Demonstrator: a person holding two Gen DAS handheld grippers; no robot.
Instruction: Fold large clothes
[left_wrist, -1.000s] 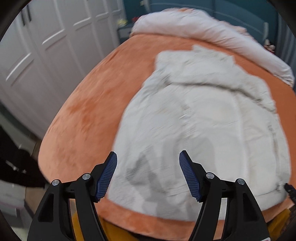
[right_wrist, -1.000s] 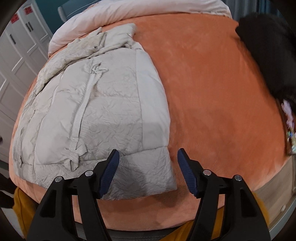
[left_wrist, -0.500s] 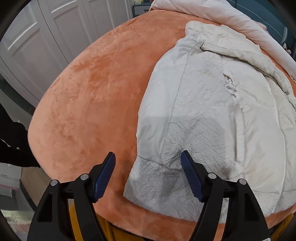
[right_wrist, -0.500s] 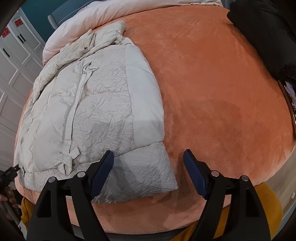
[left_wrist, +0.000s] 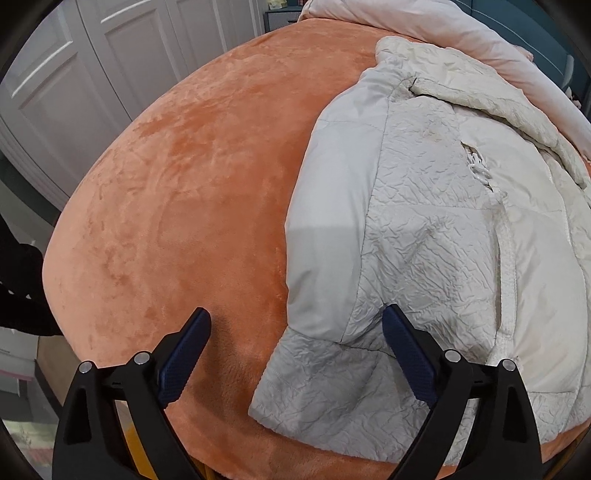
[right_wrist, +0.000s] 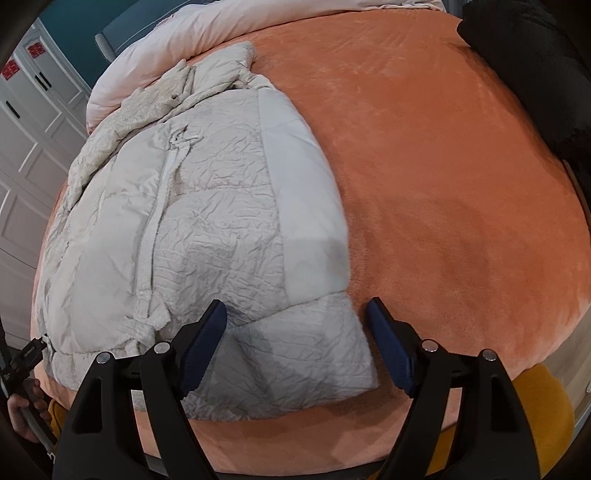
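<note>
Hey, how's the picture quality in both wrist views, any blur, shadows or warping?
Left wrist view: sharp, strong fisheye bulge in the orange bed cover, a soft shadow across the jacket near its hem. Right wrist view: equally sharp and warped, with dark corners and a faint shadow on the cover.

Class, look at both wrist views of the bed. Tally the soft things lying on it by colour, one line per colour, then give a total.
Orange: 1, the bed cover
Off-white: 1, the padded jacket
Pale pink: 1, the duvet bunched at the far end
Black: 1, the dark fabric at the far right edge
Total: 4
</note>
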